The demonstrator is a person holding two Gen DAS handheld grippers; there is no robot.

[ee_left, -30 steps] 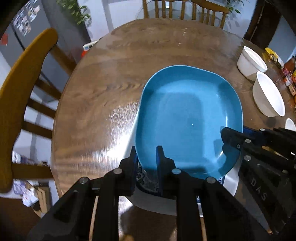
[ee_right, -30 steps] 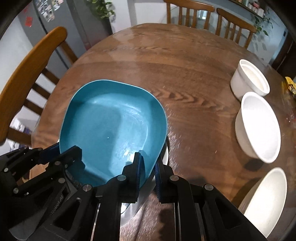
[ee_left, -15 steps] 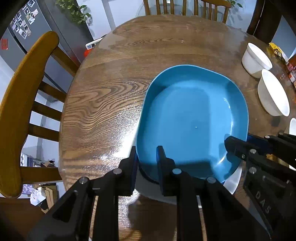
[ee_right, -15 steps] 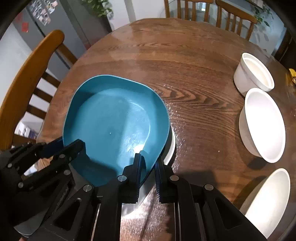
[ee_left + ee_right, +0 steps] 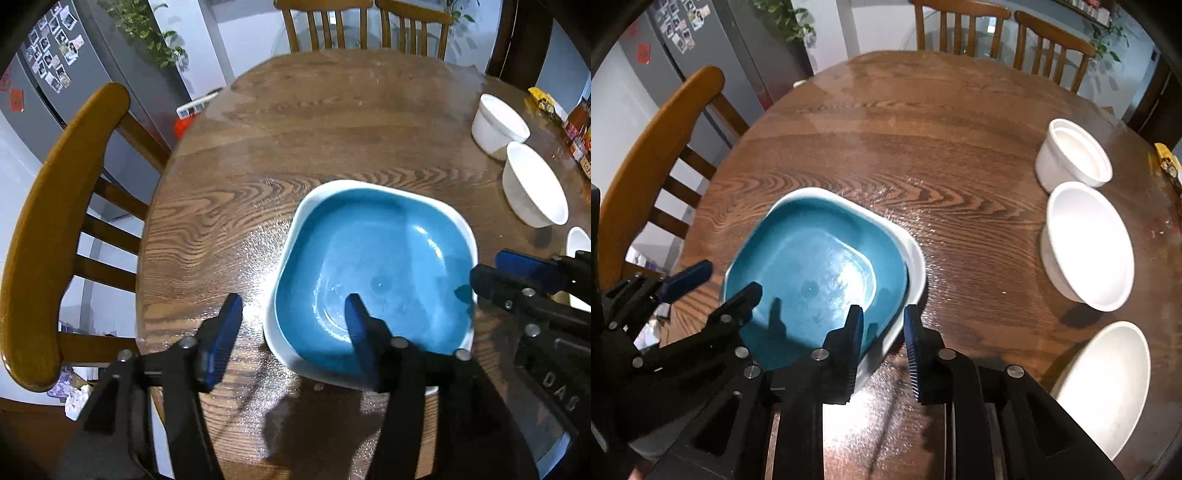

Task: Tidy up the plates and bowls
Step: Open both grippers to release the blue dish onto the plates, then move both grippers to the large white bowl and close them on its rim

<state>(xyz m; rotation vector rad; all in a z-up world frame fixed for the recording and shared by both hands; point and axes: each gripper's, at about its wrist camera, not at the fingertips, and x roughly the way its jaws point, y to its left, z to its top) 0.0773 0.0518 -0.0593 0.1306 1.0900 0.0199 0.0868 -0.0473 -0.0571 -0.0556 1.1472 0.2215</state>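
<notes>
Left wrist view: a glossy blue plate (image 5: 376, 273) with rounded corners sits nested in a white plate (image 5: 291, 236) on the wooden counter (image 5: 332, 136). The left gripper (image 5: 291, 325) has its fingers spread wide over the near rim, holding nothing.

Right wrist view: the right gripper (image 5: 882, 339) straddles the stack's near corner, fingers parted and empty. Three empty white bowls (image 5: 1086, 243) show in a row here; the left view cuts off the nearest one.

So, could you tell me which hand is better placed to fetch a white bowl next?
Probably the right gripper: open, with the white bowls on its side of the table. The left gripper sits beyond the blue plate.
</notes>
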